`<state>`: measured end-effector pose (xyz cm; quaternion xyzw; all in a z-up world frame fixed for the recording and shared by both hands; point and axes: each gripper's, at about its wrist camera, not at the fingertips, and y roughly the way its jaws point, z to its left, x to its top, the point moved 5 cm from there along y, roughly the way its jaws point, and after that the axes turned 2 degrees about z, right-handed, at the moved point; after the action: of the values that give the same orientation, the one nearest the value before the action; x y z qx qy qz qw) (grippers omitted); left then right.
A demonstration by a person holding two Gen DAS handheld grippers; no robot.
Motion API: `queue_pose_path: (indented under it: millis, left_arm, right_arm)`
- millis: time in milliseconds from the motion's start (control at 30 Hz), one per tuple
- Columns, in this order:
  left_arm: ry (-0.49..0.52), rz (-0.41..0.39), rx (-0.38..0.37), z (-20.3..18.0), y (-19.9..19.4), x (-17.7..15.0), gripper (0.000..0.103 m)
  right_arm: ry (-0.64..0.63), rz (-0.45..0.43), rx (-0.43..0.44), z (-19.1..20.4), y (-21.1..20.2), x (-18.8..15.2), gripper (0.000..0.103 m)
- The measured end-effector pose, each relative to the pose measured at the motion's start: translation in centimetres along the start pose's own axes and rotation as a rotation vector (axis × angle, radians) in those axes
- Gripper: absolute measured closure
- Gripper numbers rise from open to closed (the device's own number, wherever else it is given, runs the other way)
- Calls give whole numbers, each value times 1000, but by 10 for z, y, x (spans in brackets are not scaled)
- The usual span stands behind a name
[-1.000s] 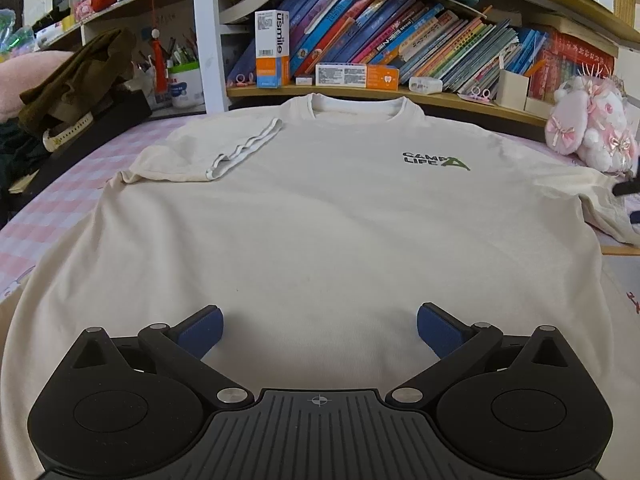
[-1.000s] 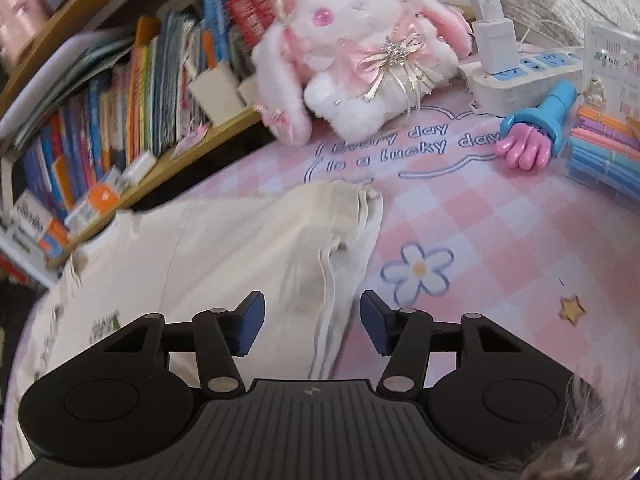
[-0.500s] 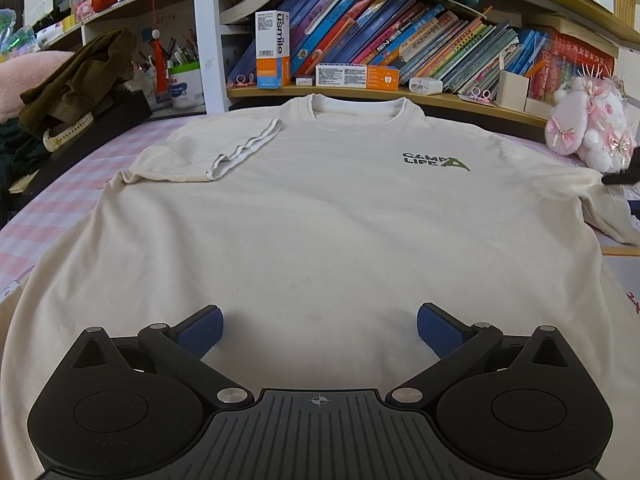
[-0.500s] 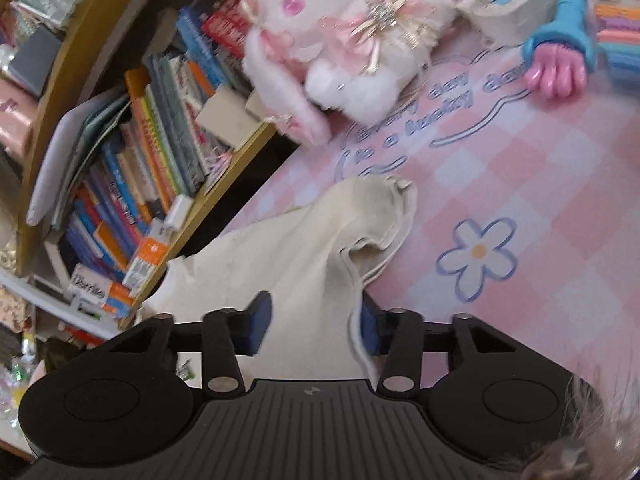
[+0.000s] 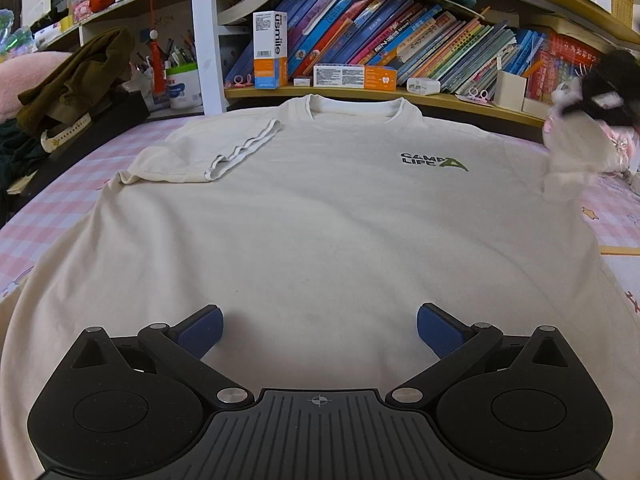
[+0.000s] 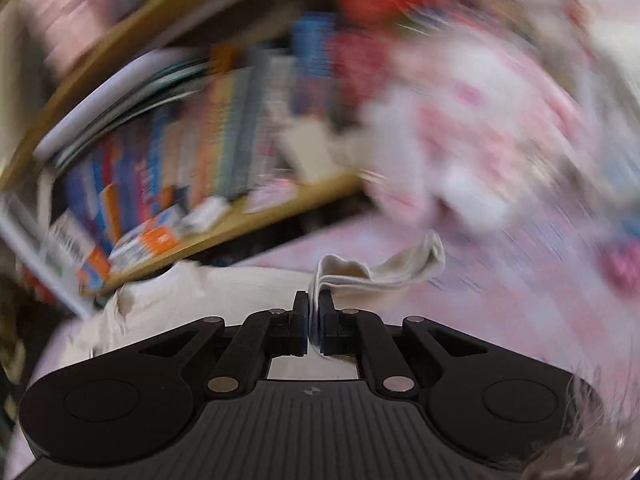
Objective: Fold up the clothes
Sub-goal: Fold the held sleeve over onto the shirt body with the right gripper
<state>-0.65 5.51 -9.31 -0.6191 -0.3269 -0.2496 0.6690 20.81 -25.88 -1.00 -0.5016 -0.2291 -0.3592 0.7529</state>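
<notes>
- T-shirt [image 5: 304, 216]: cream, with a small green chest logo [image 5: 434, 160], lying face up and spread flat over the pink checked tablecloth [image 5: 60, 208]; its collar points toward the far edge of the table, by the bookshelf [image 5: 360, 94].
- Done so far, as I judge it: one sleeve [image 5: 200, 152], the one toward the table's far left corner, already lies folded in over the chest, its ribbed cuff running diagonally; the body itself is not yet folded.
- In hand now: the right gripper [image 6: 314, 320] has its jaws closed on the cuff of the other sleeve [image 6: 384, 272], cloth pinched between the pads and lifted off the tablecloth near the table's right edge; the right wrist view is smeared with motion, so the sleeve looks to be mid-swing inward.
- The left gripper [image 5: 318, 332] stands wide open over the shirt's lower part near the table's front edge, holding nothing.
- Left to do, by my reckoning: lay this second sleeve across the chest, then fold the sides and bring the hem up.
- Surface and room: a table with a pink-and-white checked cover; a crowded bookshelf runs along the far edge, with leaning books [image 5: 380, 32] and a tall toothpaste box [image 5: 271, 50]; a dark olive garment [image 5: 80, 80] is heaped by the far left corner; a pink plush toy [image 6: 480, 120], blurred, sits toward the far right corner.
</notes>
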Motion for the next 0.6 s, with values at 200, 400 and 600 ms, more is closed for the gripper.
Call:
queue_pose_path:
  millis: [200,400,600]
  left_arm:
    - [2,-1,-7,0,0,0,0]
    - [7,-2,-19,1,-1,-1,0]
    - [10,-2,-22,0,-1,-1,0]
  right_arm:
    - [-318,153,48,122,53,-38,96]
    - [-299,225,187,157,57,-77,47]
    - [-94,106,236,118,16,-54,46]
